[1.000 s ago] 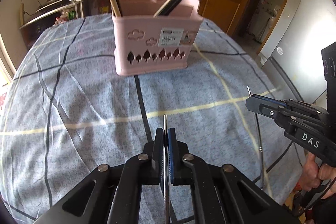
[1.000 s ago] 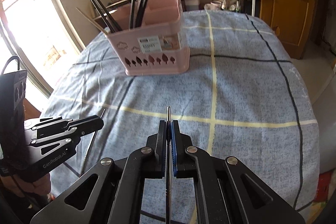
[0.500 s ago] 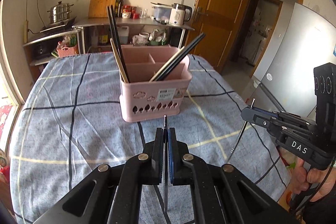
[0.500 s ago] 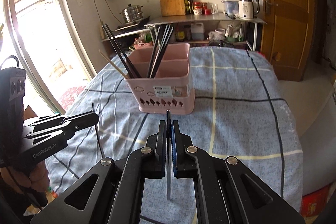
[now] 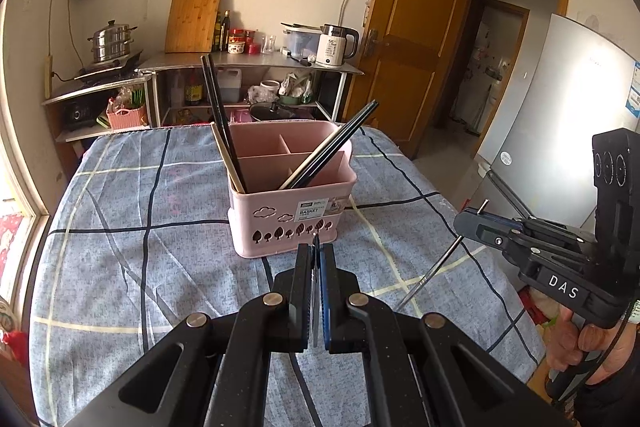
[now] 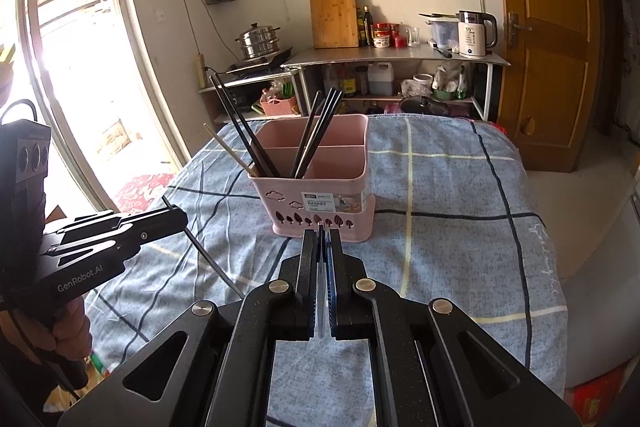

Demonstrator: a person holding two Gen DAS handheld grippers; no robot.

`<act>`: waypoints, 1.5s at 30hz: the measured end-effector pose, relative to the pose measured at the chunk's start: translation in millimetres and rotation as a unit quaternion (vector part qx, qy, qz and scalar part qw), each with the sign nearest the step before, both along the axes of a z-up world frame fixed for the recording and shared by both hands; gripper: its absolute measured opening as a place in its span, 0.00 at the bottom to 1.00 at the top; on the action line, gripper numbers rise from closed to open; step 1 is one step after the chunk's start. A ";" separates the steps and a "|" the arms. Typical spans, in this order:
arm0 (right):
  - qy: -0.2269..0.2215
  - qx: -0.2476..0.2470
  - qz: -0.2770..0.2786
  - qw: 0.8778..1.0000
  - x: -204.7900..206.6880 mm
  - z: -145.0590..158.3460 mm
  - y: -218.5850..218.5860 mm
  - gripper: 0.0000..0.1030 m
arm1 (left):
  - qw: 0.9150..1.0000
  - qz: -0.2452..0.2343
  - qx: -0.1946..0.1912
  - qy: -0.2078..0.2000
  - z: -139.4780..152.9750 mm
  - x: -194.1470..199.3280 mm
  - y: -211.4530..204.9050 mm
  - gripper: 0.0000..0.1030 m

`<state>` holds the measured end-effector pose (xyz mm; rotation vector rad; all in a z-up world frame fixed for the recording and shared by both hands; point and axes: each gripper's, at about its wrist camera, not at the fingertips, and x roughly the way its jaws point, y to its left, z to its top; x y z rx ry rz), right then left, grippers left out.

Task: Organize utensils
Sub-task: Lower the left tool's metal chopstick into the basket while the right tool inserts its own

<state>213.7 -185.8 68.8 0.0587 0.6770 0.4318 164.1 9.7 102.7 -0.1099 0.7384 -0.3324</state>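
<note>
Pink basket (image 5: 292, 203) sits mid-table on the blue checked cloth (image 5: 120, 267), w/ dark chopsticks (image 5: 218, 115) and a pale one already sorted into its front compartments; back ones look bare. Left gripper (image 5: 316, 267) is clamped on a thin metal chopstick (image 6: 212, 263); right gripper (image 6: 323, 255) likewise pinches a second one (image 5: 432, 275). Both are held up, well short of the basket, so prob. 2 drops left. Label reads "BASKET"; gripper bodies say "DAS" and "GenRobot.AI"; kettle (image 6: 476, 33) shows "55".
</note>
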 end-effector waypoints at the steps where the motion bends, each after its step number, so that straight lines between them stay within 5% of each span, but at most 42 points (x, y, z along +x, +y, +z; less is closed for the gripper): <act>1: 0.000 0.000 0.001 1.000 0.0 0.4 0.5 0.04 | 1.000 0.000 0.000 0.000 0.5 -0.1 -0.2 0.03; 12: -0.011 0.011 0.012 1.000 2.1 13.2 5.8 0.04 | 1.000 -0.002 -0.010 -0.005 13.3 3.2 4.4 0.03; 33: -0.099 0.032 0.031 0.994 56.8 90.2 42.6 0.04 | 0.996 0.009 0.008 -0.085 102.1 79.6 15.7 0.03; 45: -0.104 0.035 0.024 0.994 97.3 91.7 55.5 0.04 | 0.997 0.021 0.020 -0.071 83.1 130.2 21.7 0.03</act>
